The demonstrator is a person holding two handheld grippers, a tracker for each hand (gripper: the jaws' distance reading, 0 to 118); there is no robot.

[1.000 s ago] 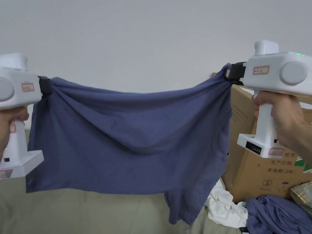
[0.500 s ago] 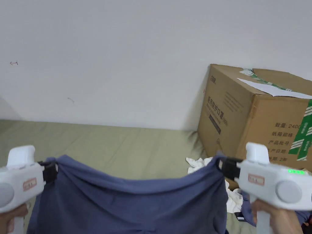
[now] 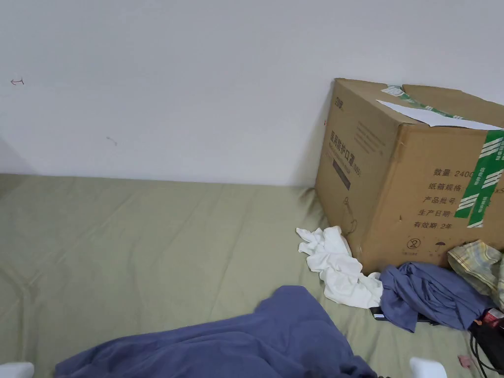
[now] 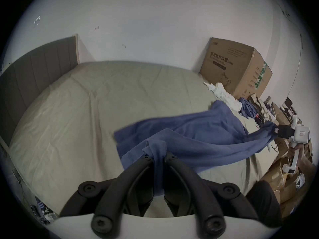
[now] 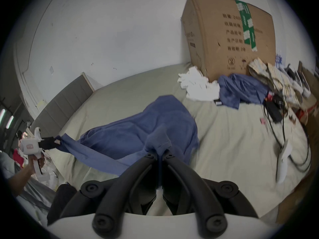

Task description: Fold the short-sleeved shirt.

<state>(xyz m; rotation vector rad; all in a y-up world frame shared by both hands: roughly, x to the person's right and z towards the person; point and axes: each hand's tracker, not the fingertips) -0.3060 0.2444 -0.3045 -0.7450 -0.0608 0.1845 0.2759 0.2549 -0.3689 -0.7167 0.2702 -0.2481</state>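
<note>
A: Two grippers on one garment. Left gripper (image 4: pixel 158 157) has its jaws closed on a bunched corner of the blue shirt (image 3: pixel 236 344); right gripper (image 5: pixel 159 154) pinches another corner the same way.

B: Orientation?

A: Shirt's long axis runs from gripper to gripper. Its far part lies on the bed (image 3: pixel 123 236); the near edge is lifted off the sheet, slack between the two holds.

B: Any legible writing?

A: Cardboard box (image 3: pixel 393 167) by the wall carries printed characters and green tape — not transcribed.

B: Obscured items?

A: Head view cuts off the shirt's near edge. Beside the box: white cloth (image 3: pixel 339 268), another blue garment (image 3: pixel 428 293) — shapes crumpled, type unclear.
</note>
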